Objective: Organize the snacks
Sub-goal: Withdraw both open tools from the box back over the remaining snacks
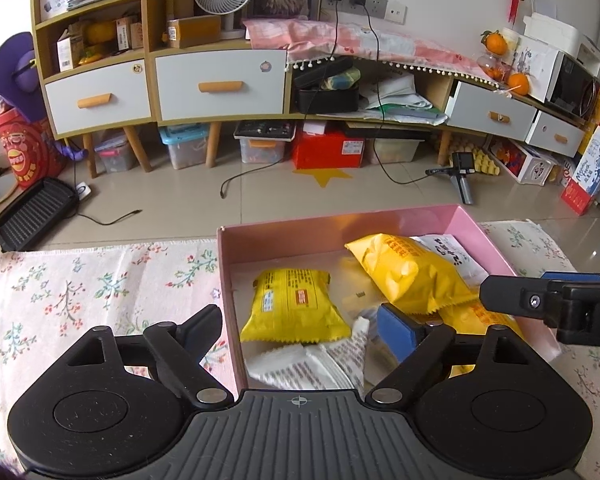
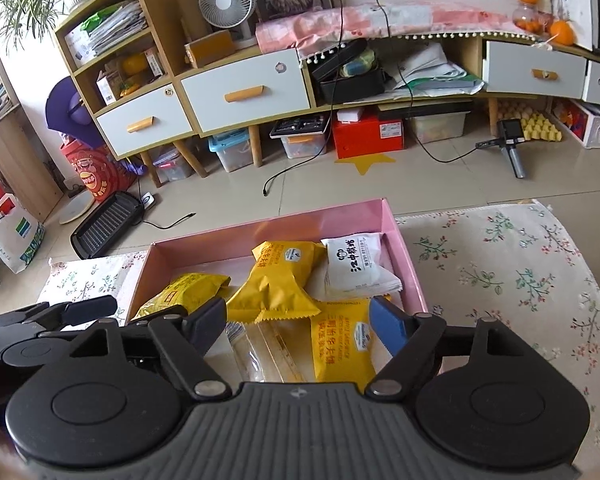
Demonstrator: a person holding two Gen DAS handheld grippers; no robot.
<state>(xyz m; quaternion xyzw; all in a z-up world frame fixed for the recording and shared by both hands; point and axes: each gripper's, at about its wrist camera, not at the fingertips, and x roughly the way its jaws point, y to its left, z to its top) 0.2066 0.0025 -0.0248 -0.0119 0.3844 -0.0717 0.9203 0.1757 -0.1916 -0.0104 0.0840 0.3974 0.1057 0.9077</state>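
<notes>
Pink box (image 2: 400,248) on floral cloth (image 2: 500,272) — yellow packets (image 2: 276,280) and white packet (image 2: 352,260) heaped inside; both grippers' fingers (image 1: 204,330) apart, gripping nothing.

Left tool (image 1: 300,332), right tool (image 2: 300,326): jaws apart, empty.

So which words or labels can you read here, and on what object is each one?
"WAFFLE SANDWICH": flat yellow snack packet nearest the right wrist camera, in the pink cardboard box.
Large black Chinese characters: white snack packet; I cannot transcribe them reliably.
Print on other packets and floor boxes: too small or blurred.
</notes>
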